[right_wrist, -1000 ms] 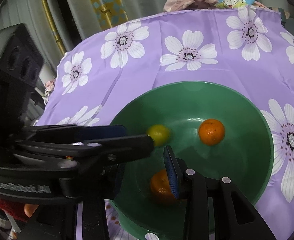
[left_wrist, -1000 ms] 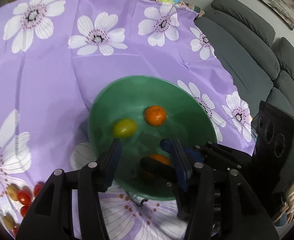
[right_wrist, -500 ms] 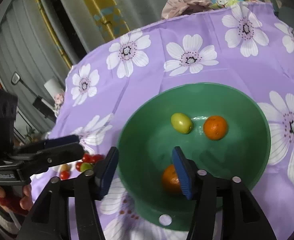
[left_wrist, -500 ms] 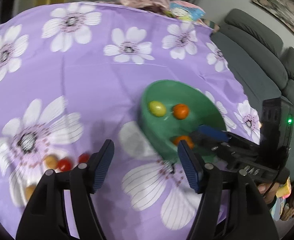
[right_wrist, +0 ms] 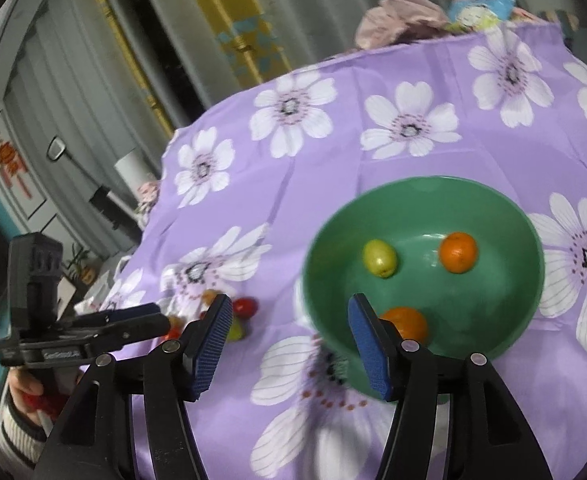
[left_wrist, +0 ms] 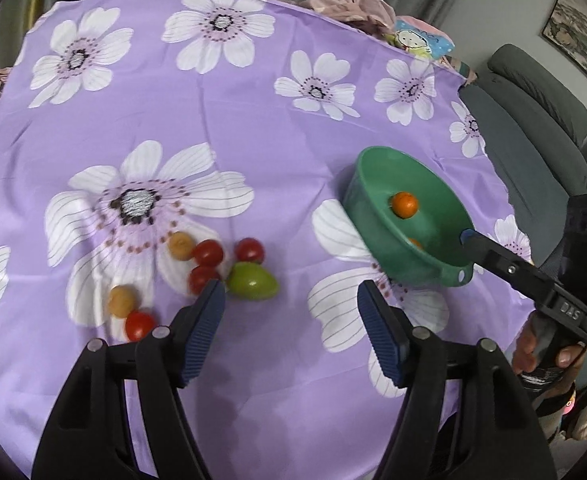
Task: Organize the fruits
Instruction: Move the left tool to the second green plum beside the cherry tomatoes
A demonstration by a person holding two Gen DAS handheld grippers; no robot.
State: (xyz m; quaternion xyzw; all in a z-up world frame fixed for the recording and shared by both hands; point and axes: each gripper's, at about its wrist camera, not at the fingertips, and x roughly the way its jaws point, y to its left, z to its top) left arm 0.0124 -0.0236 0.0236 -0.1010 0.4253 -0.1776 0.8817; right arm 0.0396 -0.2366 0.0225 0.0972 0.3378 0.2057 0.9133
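A green bowl (right_wrist: 421, 184) on the purple flowered cloth holds two oranges (right_wrist: 458, 252) (right_wrist: 407, 322) and a yellow-green fruit (right_wrist: 379, 258). My right gripper (right_wrist: 289, 304) hangs just in front of the bowl's near rim, its jaws opening with nothing between them. To the left of the bowl (left_wrist: 373, 232) lie loose fruits: a green one (left_wrist: 252, 286), several red cherry tomatoes (left_wrist: 208, 253) and two tan ones (left_wrist: 180, 245). My left gripper (left_wrist: 291, 286) is open and empty, with the green fruit just past its left fingertip.
The purple cloth (left_wrist: 213, 120) covers the whole table and drops off at its edges. A grey sofa (left_wrist: 533, 128) stands to the right. Bundled clothes (left_wrist: 349, 0) lie at the far edge. One finger of the right gripper (left_wrist: 493, 258) reaches over the bowl's rim.
My left gripper swung left from over the bowl to the loose fruits and opened wider. My right gripper opened, left an orange lying in the bowl, and drew back a little.
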